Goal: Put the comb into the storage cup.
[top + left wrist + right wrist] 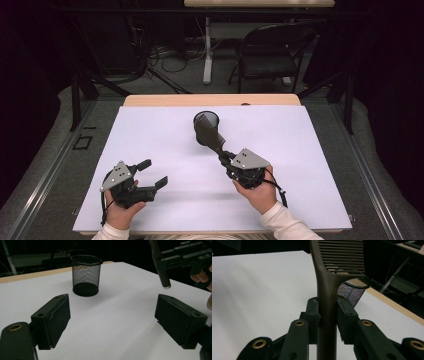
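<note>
Beside mesh cup (207, 120) | right gripper (223, 156) clamps comb (207, 134) | left gripper (152, 173) jaws wide, mid-table.

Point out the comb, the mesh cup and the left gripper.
comb (327, 290), right gripper view, on its handle neck.
mesh cup (86, 272), left gripper view, on its mesh wall.
left gripper (151, 173), high view, midway between its open fingertips.

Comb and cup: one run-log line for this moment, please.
right gripper: shut on comb | comb: near mesh cup, not in | left gripper: open, empty
</note>
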A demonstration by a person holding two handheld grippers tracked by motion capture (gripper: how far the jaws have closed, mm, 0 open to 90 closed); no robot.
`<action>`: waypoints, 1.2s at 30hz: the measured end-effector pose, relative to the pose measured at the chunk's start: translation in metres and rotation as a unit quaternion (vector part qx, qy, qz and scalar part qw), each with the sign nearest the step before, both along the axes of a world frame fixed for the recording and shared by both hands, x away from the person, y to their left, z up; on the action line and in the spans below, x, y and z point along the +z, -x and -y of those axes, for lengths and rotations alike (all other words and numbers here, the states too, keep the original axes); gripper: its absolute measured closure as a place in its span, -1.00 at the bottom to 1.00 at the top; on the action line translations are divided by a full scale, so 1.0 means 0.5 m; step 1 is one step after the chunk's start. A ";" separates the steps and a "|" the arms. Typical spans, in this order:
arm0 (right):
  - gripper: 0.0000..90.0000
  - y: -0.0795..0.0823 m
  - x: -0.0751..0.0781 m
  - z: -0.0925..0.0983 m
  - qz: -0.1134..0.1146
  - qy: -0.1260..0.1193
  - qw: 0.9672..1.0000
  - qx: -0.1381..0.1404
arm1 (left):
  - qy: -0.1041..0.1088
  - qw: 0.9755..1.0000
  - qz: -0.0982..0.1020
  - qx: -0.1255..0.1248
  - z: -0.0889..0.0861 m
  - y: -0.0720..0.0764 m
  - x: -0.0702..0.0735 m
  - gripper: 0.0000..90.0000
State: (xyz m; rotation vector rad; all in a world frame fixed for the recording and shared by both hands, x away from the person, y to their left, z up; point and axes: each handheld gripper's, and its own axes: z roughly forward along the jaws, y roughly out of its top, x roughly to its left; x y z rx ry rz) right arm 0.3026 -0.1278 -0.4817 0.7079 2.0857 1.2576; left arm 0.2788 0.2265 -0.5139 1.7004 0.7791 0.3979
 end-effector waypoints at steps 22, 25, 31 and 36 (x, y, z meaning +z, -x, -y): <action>0.62 0.005 -0.018 -0.004 0.008 -0.003 1.000 -0.004 | 0.021 0.999 -0.030 -0.012 0.024 -0.014 0.017 -0.61; 0.62 0.005 -0.019 -0.005 0.006 -0.001 1.000 -0.003 | 0.024 0.999 -0.035 -0.009 0.029 -0.014 0.022 -0.58; 0.62 0.006 -0.020 -0.006 0.008 -0.004 1.000 -0.003 | 0.033 0.999 -0.040 -0.010 0.037 -0.015 0.040 -0.52; 0.62 0.005 -0.021 -0.005 0.006 -0.006 1.000 -0.004 | 0.041 0.998 -0.039 -0.013 0.045 -0.019 0.059 -0.47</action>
